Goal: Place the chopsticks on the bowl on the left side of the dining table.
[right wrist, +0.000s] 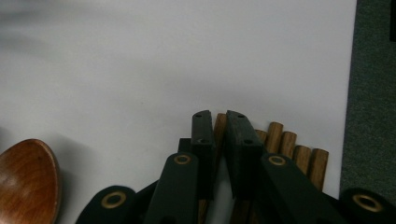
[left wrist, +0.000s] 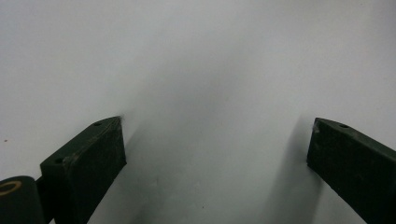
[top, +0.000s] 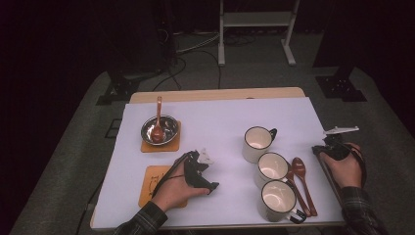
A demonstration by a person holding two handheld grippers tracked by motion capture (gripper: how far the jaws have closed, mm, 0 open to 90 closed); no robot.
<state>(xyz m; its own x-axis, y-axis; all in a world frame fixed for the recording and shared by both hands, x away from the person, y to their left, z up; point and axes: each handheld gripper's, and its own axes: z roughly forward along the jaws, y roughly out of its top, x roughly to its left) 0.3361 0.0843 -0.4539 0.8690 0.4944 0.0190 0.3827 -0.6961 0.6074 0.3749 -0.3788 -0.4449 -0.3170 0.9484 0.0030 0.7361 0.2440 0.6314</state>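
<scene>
Nearest the camera in the right gripper view, the right claw (right wrist: 218, 135) is clenched on one wooden stick (right wrist: 218, 128); the stick sits between the pads with its blunt tip showing just past the jaw ends. Its long axis runs along the jaws, pointing away from the hand toward the far side of the surface (right wrist: 187, 60). Four more wooden sticks (right wrist: 292, 151) lie side by side just right of the jaws, parallel to the gripped one, near the right edge of the white sheet.

High view: right claw (top: 329, 145) at the right edge of the surface, well apart from the left claw (top: 208, 169).

Left claw (left wrist: 217, 149): released, jaws wide apart over bare white sheet, nothing between them.

Containers:
- Three white mugs (top: 272, 167) in a diagonal row, dark rims, all appear empty.
- Metal bowl (top: 159, 129) on a square wooden coaster (top: 147, 146); a brown spoon (top: 158, 122) stands in it, handle pointing to the far edge.
- Second coaster (top: 153, 181) bare, partly under the left hand.

Two brown spoons (top: 300, 178) lie just right of the mugs, bowls toward the far side, handles toward the person.
</scene>
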